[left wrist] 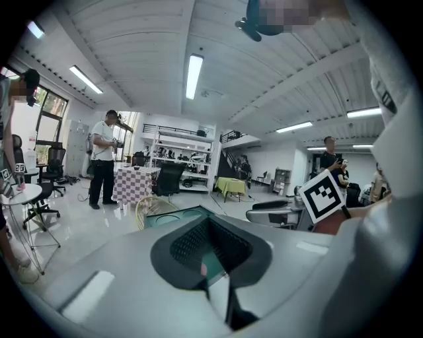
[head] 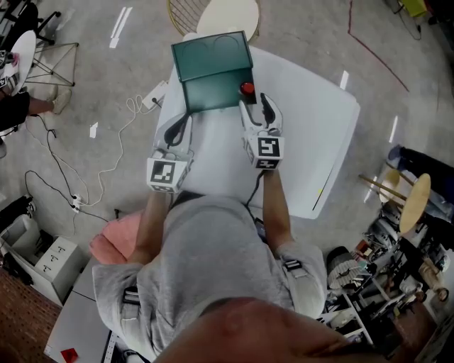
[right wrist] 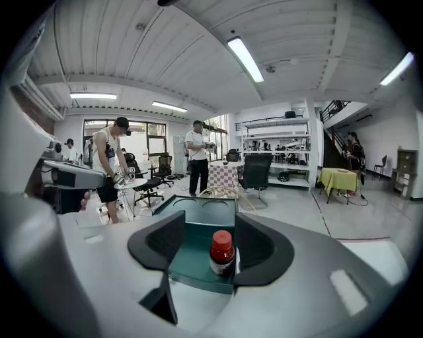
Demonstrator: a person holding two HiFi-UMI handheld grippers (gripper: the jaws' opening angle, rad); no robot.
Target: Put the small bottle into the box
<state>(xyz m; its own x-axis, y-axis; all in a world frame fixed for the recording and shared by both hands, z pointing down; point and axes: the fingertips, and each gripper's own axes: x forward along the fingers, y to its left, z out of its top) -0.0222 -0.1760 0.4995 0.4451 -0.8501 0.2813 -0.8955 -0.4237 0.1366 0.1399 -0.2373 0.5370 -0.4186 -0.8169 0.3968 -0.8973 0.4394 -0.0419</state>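
A small brown bottle with a red cap [head: 247, 89] [right wrist: 221, 253] stands upright in the near right corner of the open dark green box [head: 206, 92] [right wrist: 188, 254] at the far side of the white table [head: 305, 127]. My right gripper [head: 255, 106] [right wrist: 210, 244] is open, one jaw on each side of the bottle. The bottle stands close to the right pad and neither pad presses on it. My left gripper [head: 179, 129] [left wrist: 210, 228] hovers over the table just before the box's near left corner, shut with nothing in it. The box's lid [head: 211, 53] stands raised behind.
The right marker cube [head: 264, 151] and the left one [head: 164, 175] sit over the table's near part. Cables [head: 106, 156] trail over the floor at left, and a wicker chair [head: 213, 14] stands beyond the box. People stand [left wrist: 102, 158] further back in the hall.
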